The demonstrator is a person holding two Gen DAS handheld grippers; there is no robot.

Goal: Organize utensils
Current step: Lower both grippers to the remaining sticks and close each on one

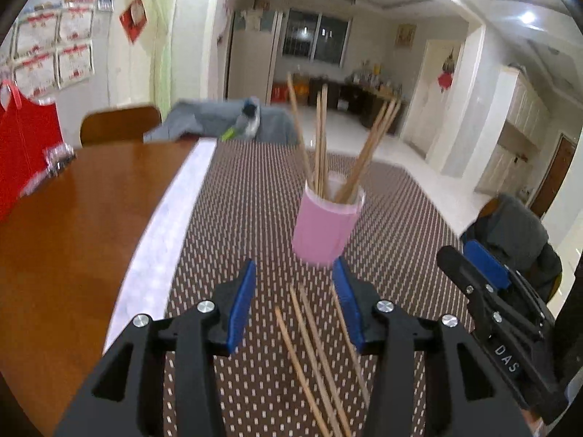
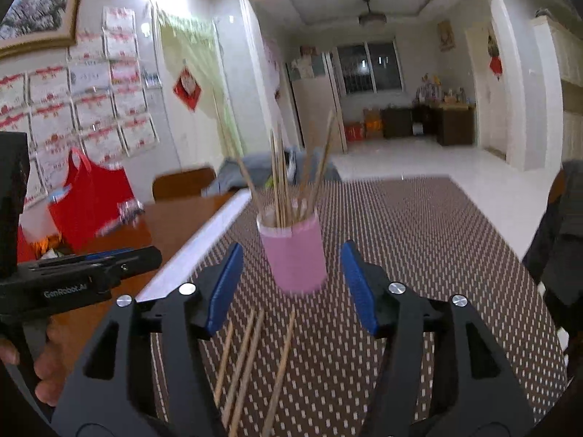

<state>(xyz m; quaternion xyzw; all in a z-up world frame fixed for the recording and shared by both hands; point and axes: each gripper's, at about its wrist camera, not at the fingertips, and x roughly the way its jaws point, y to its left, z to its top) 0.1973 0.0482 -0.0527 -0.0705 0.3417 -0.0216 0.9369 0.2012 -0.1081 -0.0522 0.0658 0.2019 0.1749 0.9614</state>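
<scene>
On the far left of the worktop (image 1: 73, 218), bare brown wood holds a red bag (image 1: 25, 153) near its left edge, out of my working area. A pale strip marks where the dotted brown mat (image 1: 237, 200) begins; everything I handle sits on that mat.

My left claw (image 1: 294, 302) hangs with its blue pads apart, gripping nothing. Four loose wooden chopsticks (image 1: 309, 349) lie flat on the mat beneath it, at the near edge, fanned slightly apart. I judge it is poised there to pick one up.

Just beyond, toward the mat's middle, stands the pink cup (image 1: 324, 229), upright, already holding several chopsticks (image 1: 320, 138) that lean against its rim. It seems to be where the loose ones belong.

To the right, my right claw (image 2: 291, 291) is also half open and empty, framing the cup and pointing over the same loose chopsticks, probably ready to share the work.
</scene>
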